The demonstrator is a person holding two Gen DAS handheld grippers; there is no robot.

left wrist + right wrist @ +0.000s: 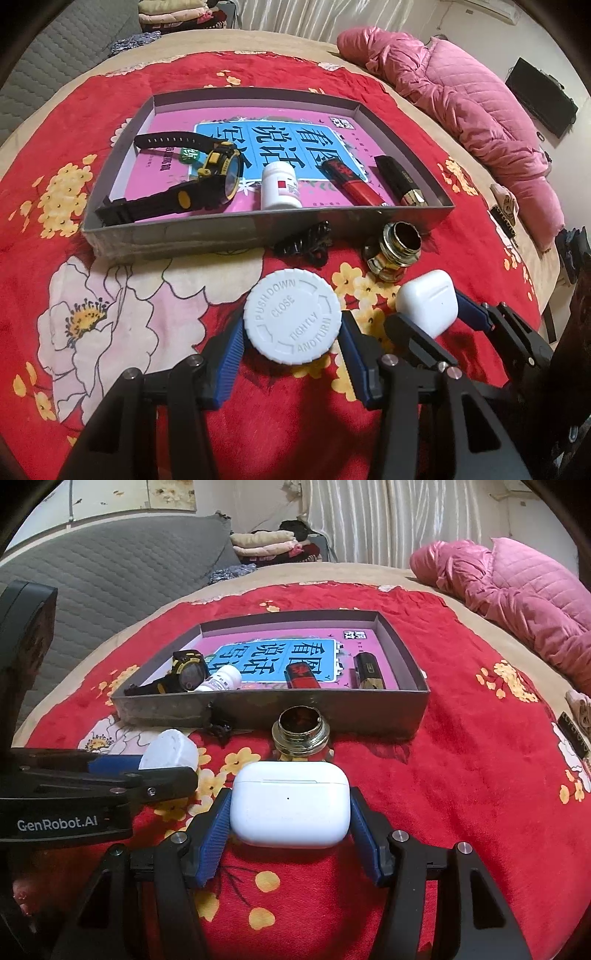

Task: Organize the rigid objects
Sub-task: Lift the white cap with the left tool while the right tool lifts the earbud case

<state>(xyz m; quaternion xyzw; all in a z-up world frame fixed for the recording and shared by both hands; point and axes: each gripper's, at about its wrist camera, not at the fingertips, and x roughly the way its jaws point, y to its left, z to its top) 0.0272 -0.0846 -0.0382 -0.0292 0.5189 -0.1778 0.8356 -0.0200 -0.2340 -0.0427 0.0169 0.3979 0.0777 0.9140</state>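
Left gripper clamped on white bottle cap; blue pads touch its left and right edges, embossed top faces the camera. Round, so no long axis. It sits in front of the grey box, on the near side of the box's front wall, over the red floral blanket.

Right gripper clamped on white earbud case, pads against both short ends. Case long axis runs left-right, parallel to the box's front wall; lid seam is on the side toward the box. Also in front of the box, to the cap's right.

Between case and box: open glass jar, mouth tipped up toward the box. Black clip lies against the box's front wall.

Inside the box, on the pink book: watch at left, strap running diagonally; small white bottle upright mid-front; red lighter and black lighter at right, long axes running front to back.
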